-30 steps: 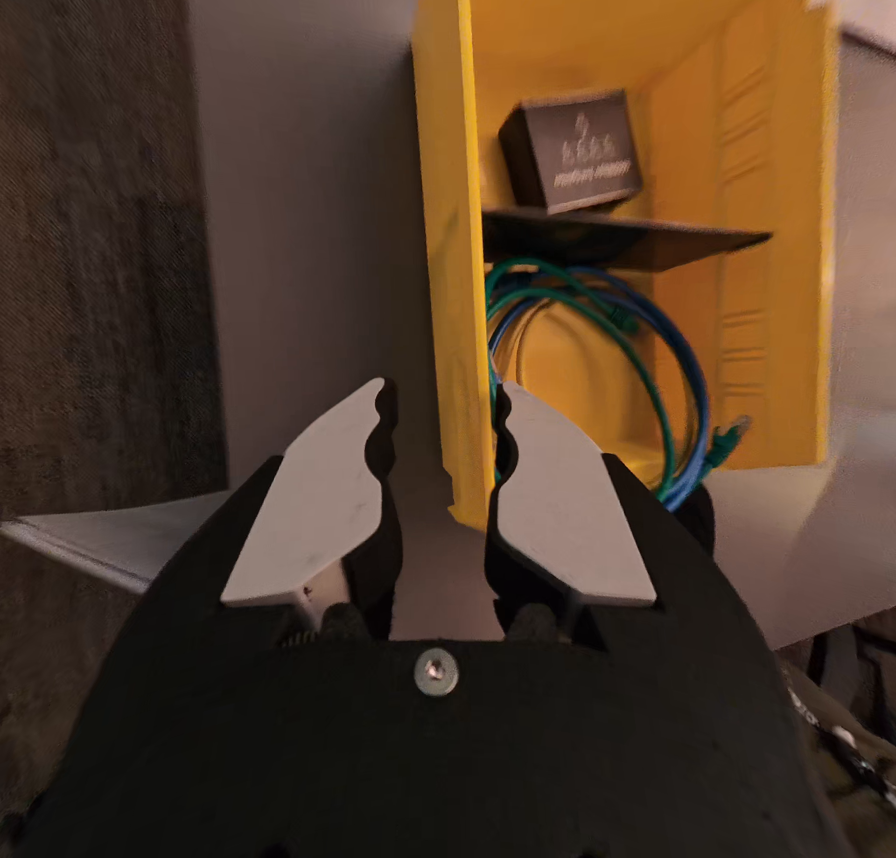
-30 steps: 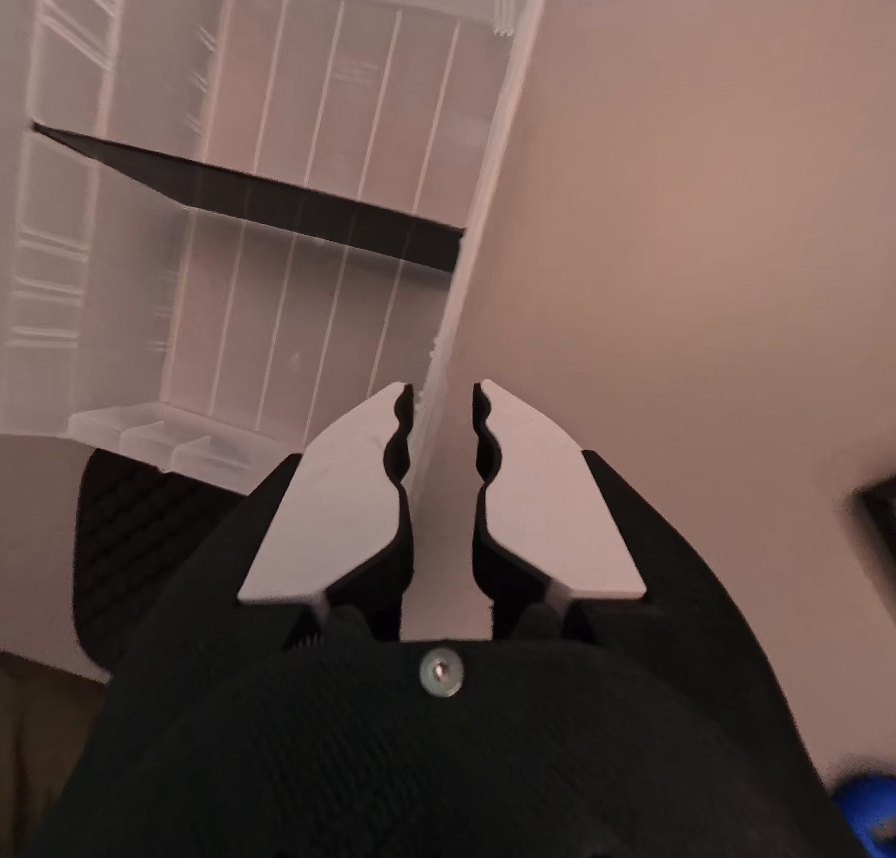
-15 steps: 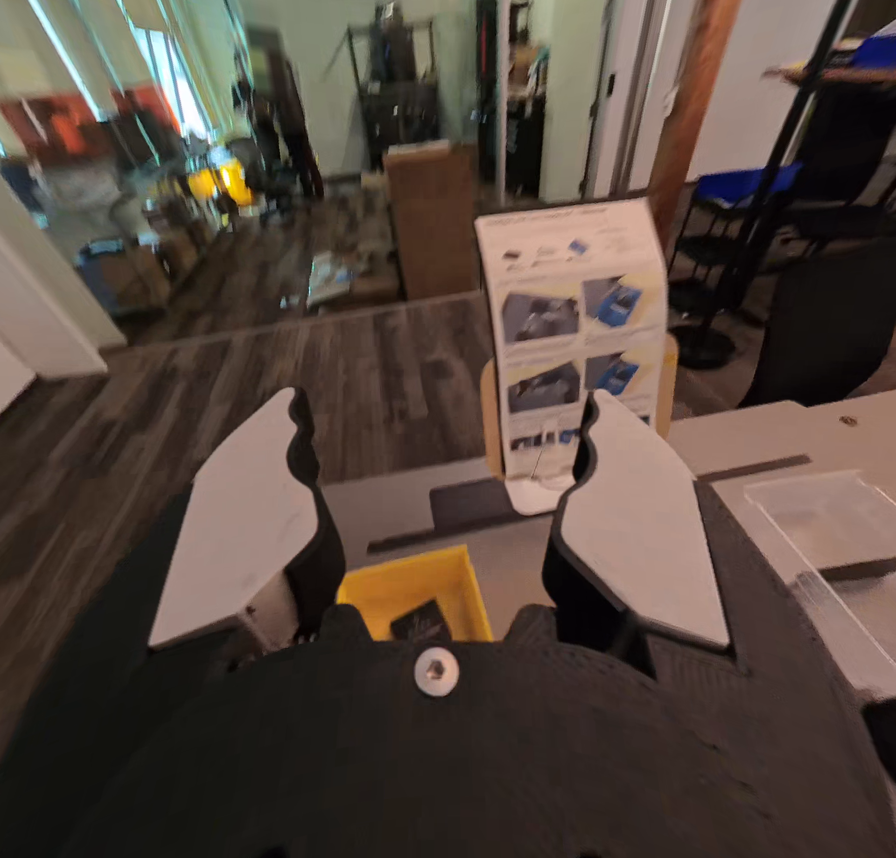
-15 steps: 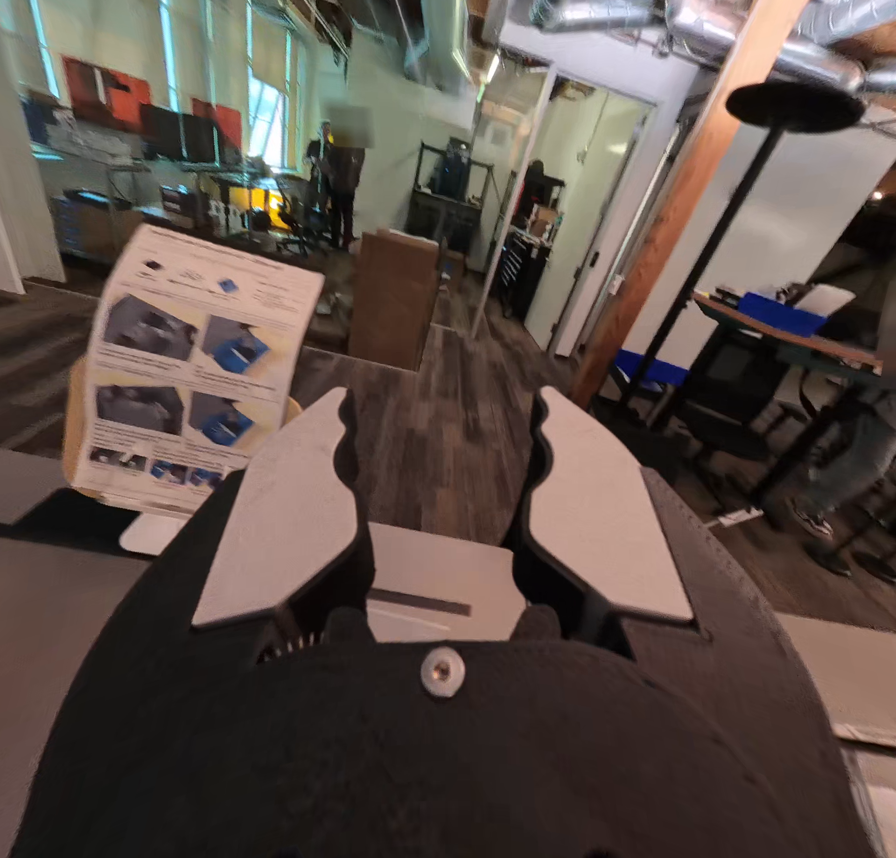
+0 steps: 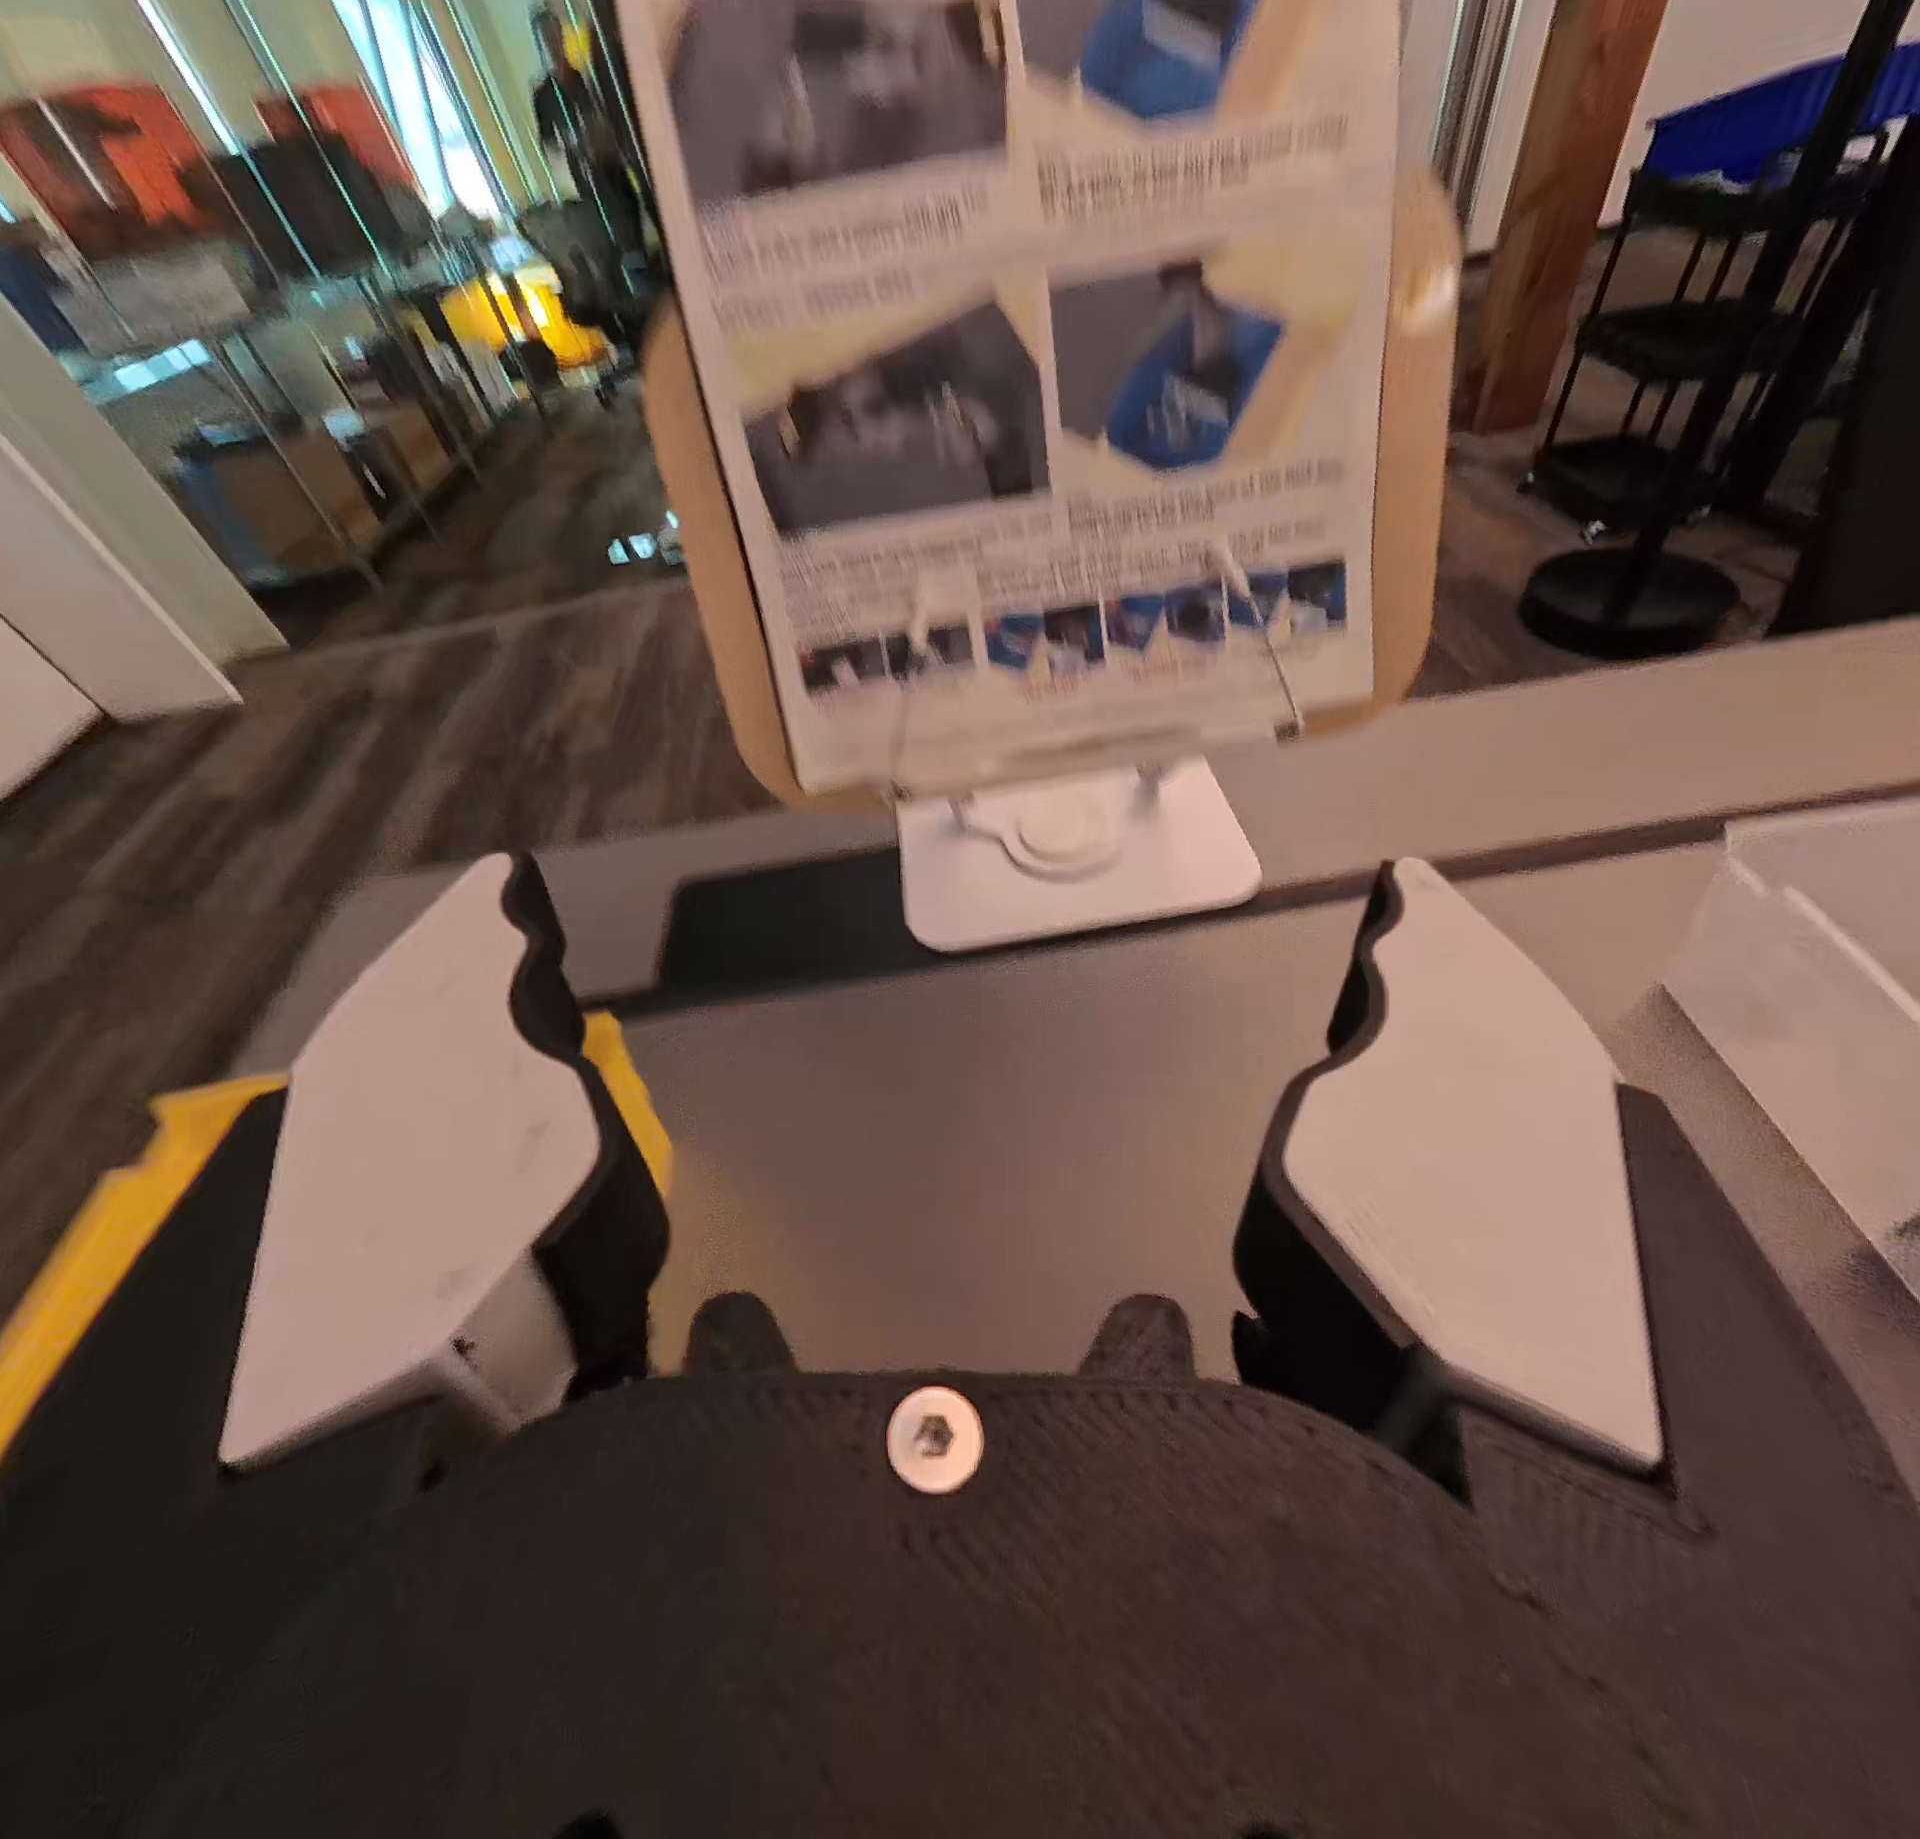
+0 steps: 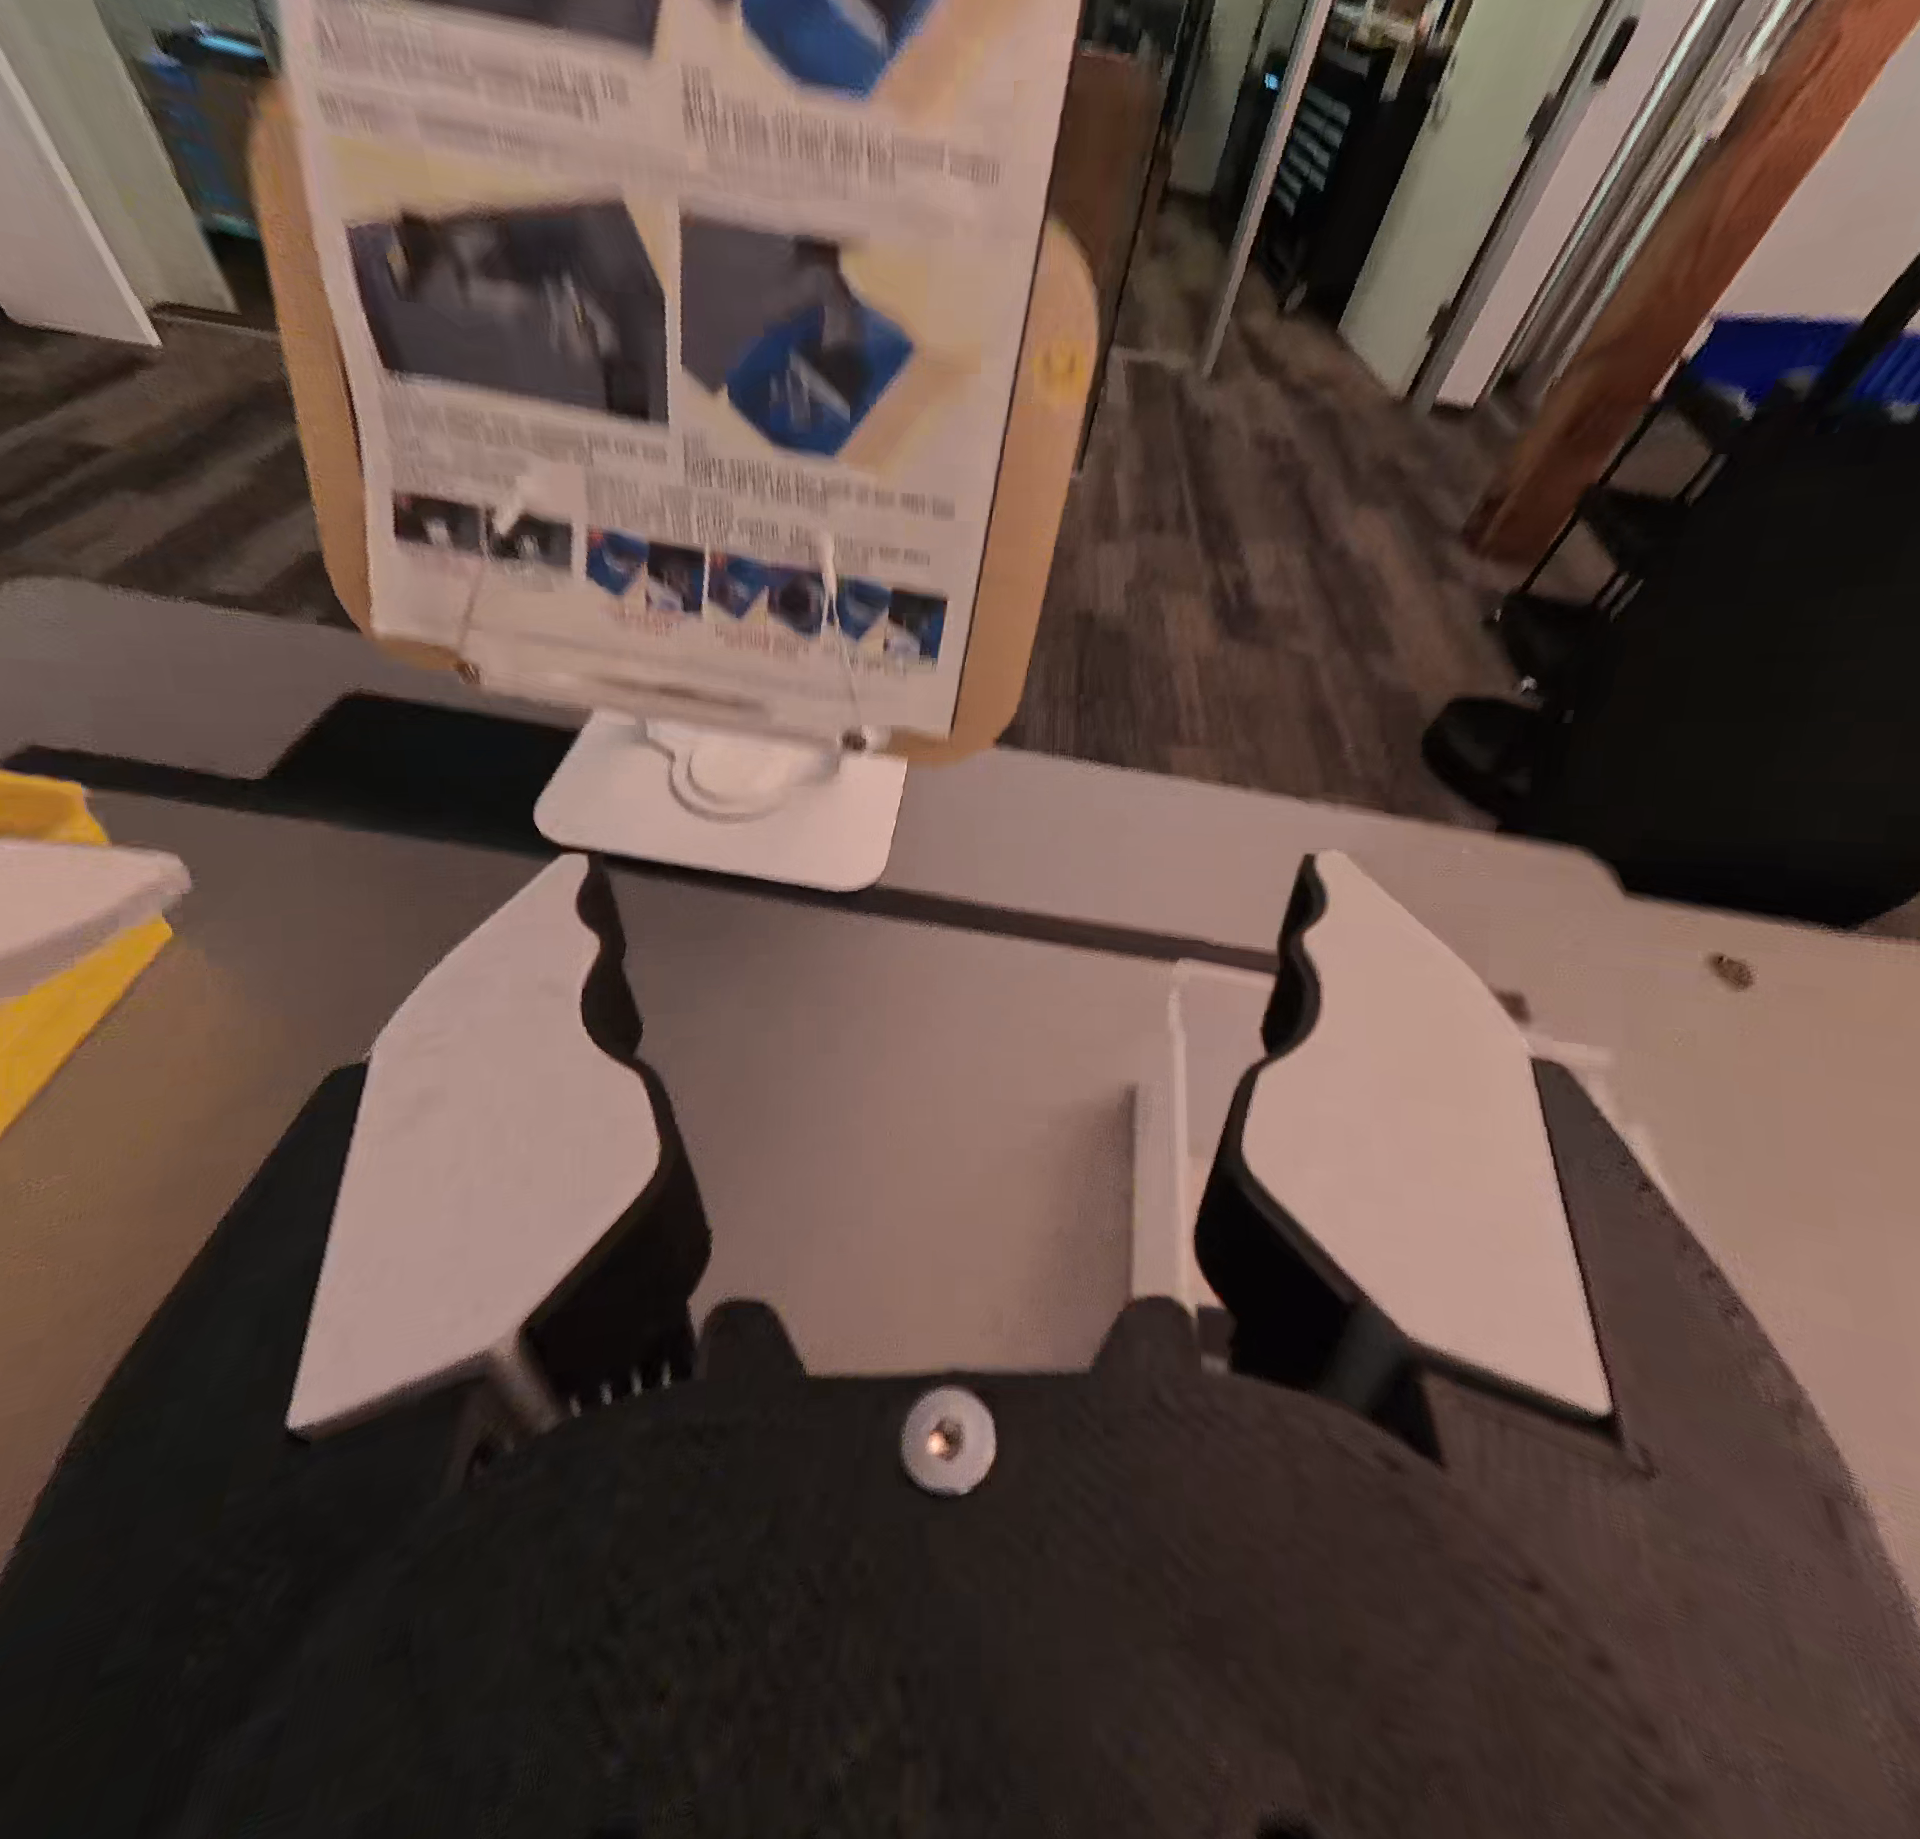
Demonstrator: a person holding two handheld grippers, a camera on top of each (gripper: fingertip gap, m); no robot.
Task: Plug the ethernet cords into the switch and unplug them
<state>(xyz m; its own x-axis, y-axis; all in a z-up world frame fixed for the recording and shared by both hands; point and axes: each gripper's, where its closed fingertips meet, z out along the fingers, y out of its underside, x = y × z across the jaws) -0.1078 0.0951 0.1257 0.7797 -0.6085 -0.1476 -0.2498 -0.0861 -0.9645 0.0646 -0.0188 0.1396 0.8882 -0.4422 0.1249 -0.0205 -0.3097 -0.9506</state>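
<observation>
My left gripper [image 5: 951,885] is wide open and empty, above the grey table [image 5: 935,1145]. A yellow bin [image 5: 114,1197] shows only as an edge at the lower left, behind the left finger. My right gripper [image 6: 951,880] is wide open and empty, above the same table [image 6: 883,1114]. The yellow bin's corner [image 6: 62,1000] shows at the far left of the right wrist view. The switch and the ethernet cords are out of sight in both views.
An instruction sheet on a white stand [image 5: 1039,335] [image 6: 675,314] stands at the table's far edge. A clear plastic bin lies at the right [image 5: 1808,1010] and under the right gripper [image 6: 1158,1166]. A wood floor, a black chair and a black rack lie beyond.
Both grippers have tilted up from looking into the bins to facing the room, then moved closer to the sheet stand. Both have opened wider.
</observation>
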